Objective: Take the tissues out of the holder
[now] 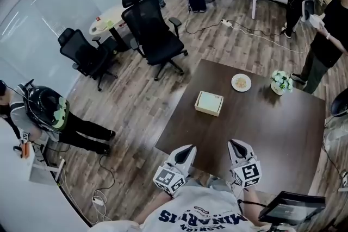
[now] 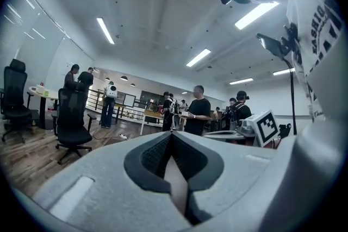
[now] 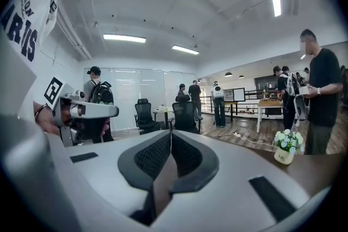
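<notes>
The tissue holder (image 1: 209,102), a flat wooden box with a pale green top, lies near the far left part of the dark table (image 1: 266,127). Both grippers hover at the table's near edge, close to my body and well short of the holder. My left gripper (image 1: 188,149) (image 2: 172,136) is shut with nothing between its jaws. My right gripper (image 1: 235,144) (image 3: 170,136) is likewise shut and empty. Both gripper views look out level across the room, and neither shows the holder.
A small plate (image 1: 241,82) and a white flower pot (image 1: 281,82) (image 3: 286,146) stand at the table's far side. Black office chairs (image 1: 155,35) are off to the left. A person (image 1: 326,41) stands by the far right corner. A screen on a stand (image 1: 291,207) sits at my right.
</notes>
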`<state>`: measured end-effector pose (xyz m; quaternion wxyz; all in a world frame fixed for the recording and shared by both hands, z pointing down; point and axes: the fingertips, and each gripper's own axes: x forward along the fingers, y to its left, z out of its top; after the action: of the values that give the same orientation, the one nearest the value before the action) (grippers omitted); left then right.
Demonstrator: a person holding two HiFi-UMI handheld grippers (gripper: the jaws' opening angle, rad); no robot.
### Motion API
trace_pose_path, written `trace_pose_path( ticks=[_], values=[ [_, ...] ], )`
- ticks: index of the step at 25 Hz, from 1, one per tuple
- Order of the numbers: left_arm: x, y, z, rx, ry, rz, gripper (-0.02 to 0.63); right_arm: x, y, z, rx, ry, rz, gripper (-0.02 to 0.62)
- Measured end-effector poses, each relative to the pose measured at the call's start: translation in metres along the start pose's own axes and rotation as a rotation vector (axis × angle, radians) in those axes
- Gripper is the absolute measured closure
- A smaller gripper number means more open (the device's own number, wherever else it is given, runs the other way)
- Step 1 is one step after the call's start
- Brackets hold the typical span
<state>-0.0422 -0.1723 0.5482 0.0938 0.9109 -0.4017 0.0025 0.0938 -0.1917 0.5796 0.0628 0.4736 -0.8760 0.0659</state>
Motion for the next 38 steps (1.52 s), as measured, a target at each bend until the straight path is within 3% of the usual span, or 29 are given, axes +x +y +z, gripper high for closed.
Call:
trace_pose_path(
  ticks=[6, 11, 21, 29, 38],
  values=[
    [0.02, -0.005, 0.012, 0.065, 0.01, -0.003, 0.603, 0.019, -0.017, 0.008, -0.008, -0.008, 0.037, 0.586],
    [0.031, 0.005, 0.013, 0.064, 0.007, 0.008, 0.603, 0.025, -0.019, 0.007, 0.008, -0.004, 0.052, 0.586],
    [0.056, 0.01, 0.025, 0.059, -0.021, -0.064, 0.603, 0.028, -0.023, 0.02, -0.009, 0.003, 0.013, 0.586],
    [0.056, 0.027, 0.018, 0.052, -0.014, -0.068, 0.603, 0.043, -0.02, 0.016, -0.011, 0.02, 0.009, 0.584],
    [0.047, 0.051, 0.016, 0.037, -0.006, -0.016, 0.603, 0.094, -0.034, -0.018, -0.136, 0.148, 0.066, 0.584]
  ],
)
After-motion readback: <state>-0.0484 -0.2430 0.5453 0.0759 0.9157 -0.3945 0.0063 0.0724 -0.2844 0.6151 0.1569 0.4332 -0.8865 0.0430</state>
